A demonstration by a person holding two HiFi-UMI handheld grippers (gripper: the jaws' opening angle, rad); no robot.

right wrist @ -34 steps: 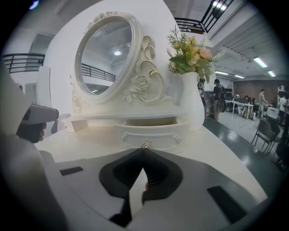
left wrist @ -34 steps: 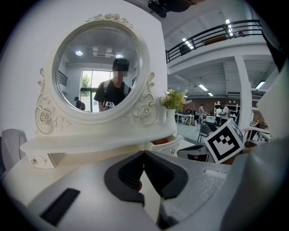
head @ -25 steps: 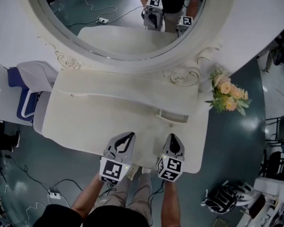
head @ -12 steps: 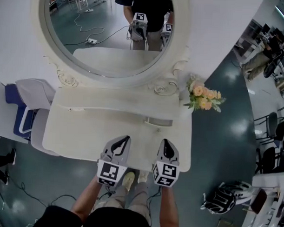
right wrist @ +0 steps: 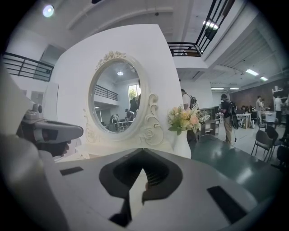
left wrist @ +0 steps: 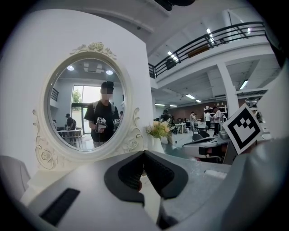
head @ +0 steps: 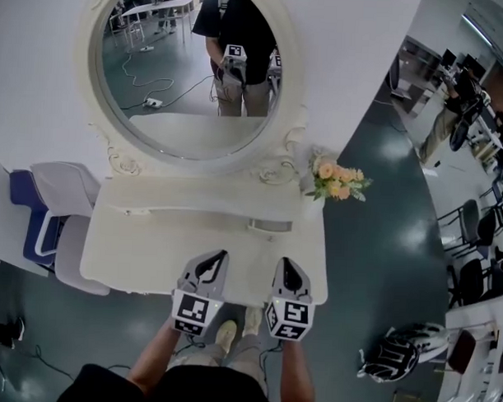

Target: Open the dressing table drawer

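Tools [head: 221, 255] [head: 286, 261]: two, closed; one mirror [head: 177, 86]; one bouquet [head: 336, 181].

No legible text, labels or numbers anywhere.

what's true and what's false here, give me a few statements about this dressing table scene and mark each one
1. The left gripper and the right gripper both have their jaws together with nothing between them. True.
2. The flowers stand at the left end of the dressing table. False: they stand at its right end, beside the mirror.
3. The mirror reflects the person holding the grippers. True.
4. The right gripper is clamped on the table. False: both grippers are held clear of it, over its front edge.
5. A white and blue chair stands at the table's left side. True.
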